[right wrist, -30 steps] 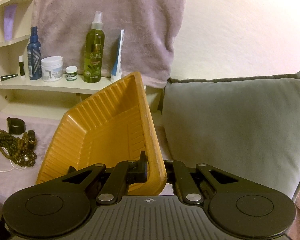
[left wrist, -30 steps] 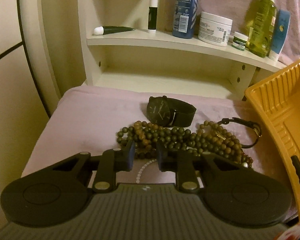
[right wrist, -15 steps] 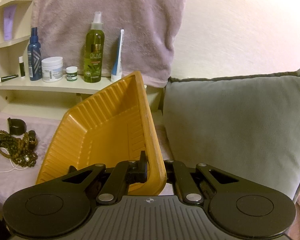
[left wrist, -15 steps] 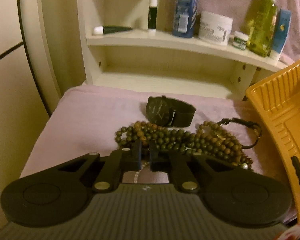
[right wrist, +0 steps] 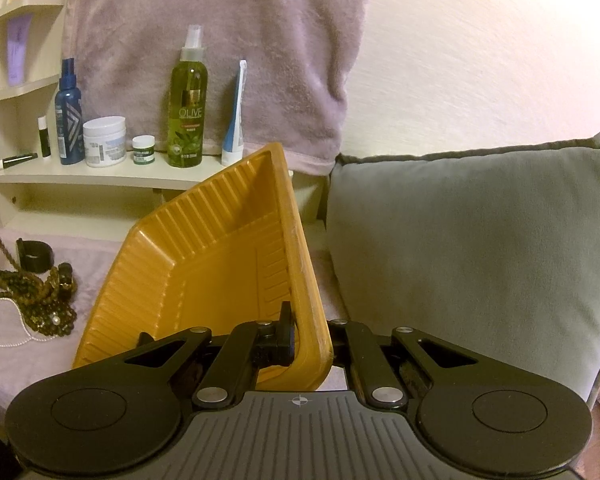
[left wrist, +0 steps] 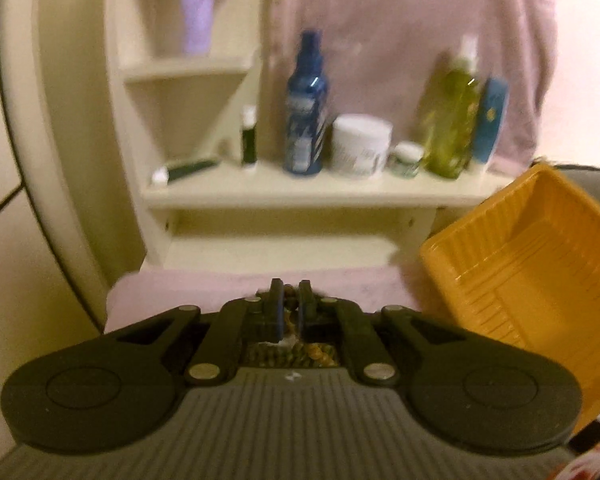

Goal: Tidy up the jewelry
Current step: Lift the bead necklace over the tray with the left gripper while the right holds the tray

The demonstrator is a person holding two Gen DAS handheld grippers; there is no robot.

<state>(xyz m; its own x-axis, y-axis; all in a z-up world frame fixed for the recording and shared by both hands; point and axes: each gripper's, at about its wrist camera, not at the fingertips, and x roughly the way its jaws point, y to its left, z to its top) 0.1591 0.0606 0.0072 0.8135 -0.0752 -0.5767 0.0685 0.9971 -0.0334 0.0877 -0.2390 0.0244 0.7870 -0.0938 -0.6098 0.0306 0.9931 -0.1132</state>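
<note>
L gripper (left wrist: 289, 312) pinching bead necklace (left wrist: 288, 322); R gripper (right wrist: 312, 344) clamped on tilted orange tray (right wrist: 204, 276) rim. Carry beads toward 3 o'clock, clear tray wall, release low; watch for tangled strands dragging.
</note>
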